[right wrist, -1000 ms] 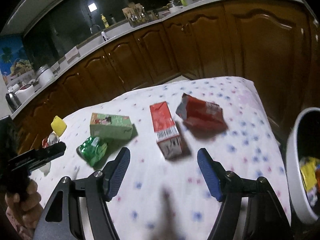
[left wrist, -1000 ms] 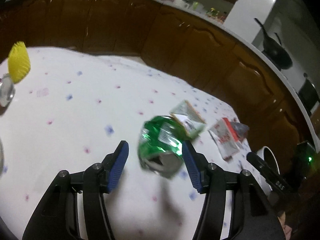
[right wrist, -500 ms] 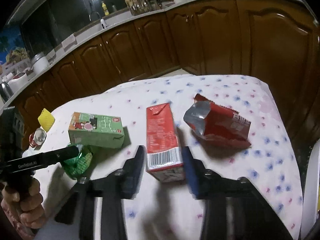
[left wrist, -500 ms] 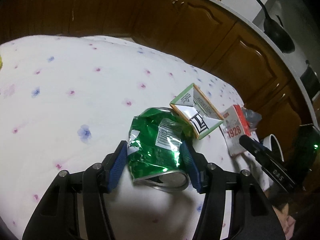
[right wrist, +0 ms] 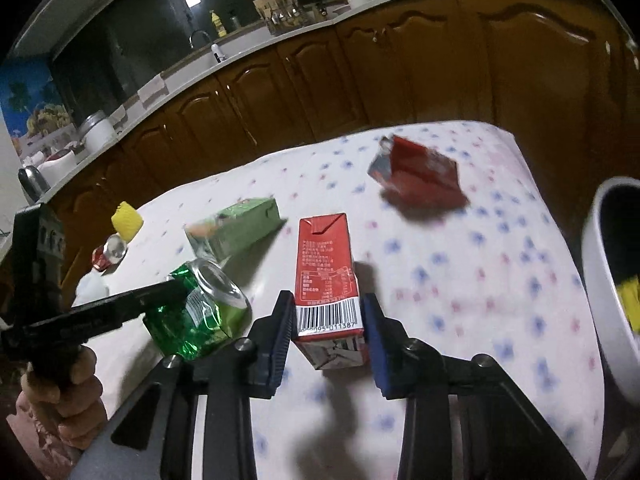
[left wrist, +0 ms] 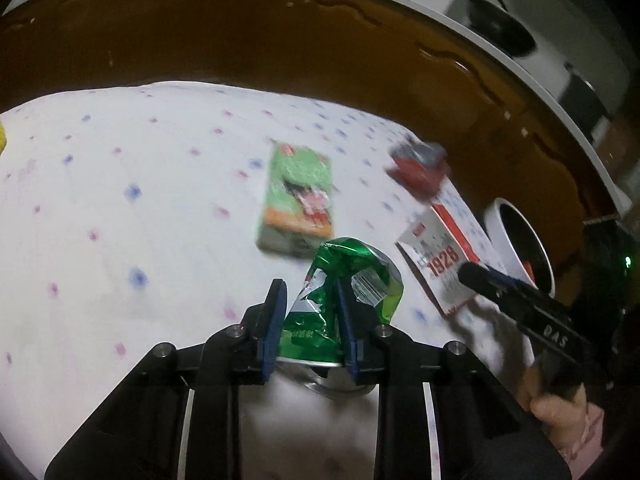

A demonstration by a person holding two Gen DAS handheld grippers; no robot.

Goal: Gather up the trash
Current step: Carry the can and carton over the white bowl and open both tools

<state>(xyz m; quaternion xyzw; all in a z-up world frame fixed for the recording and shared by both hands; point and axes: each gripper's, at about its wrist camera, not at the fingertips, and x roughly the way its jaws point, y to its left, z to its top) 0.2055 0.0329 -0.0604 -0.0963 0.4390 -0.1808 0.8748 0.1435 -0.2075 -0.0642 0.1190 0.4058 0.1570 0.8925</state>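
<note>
White floral tablecloth [right wrist: 460,280], wooden cabinets [right wrist: 320,80]

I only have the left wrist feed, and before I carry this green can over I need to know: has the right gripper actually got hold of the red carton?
Observer: Yes. In the right wrist view, the right gripper has its pads against both sides of the red carton, at the barcode end.
Operator: Anything in the bin?
Observer: The white bin holds something yellow; I cannot tell what it is.
Operator: Any trash beyond my left edge?
Observer: A small red-and-silver piece lies beside a yellow ridged cup near the table's far corner.
</note>
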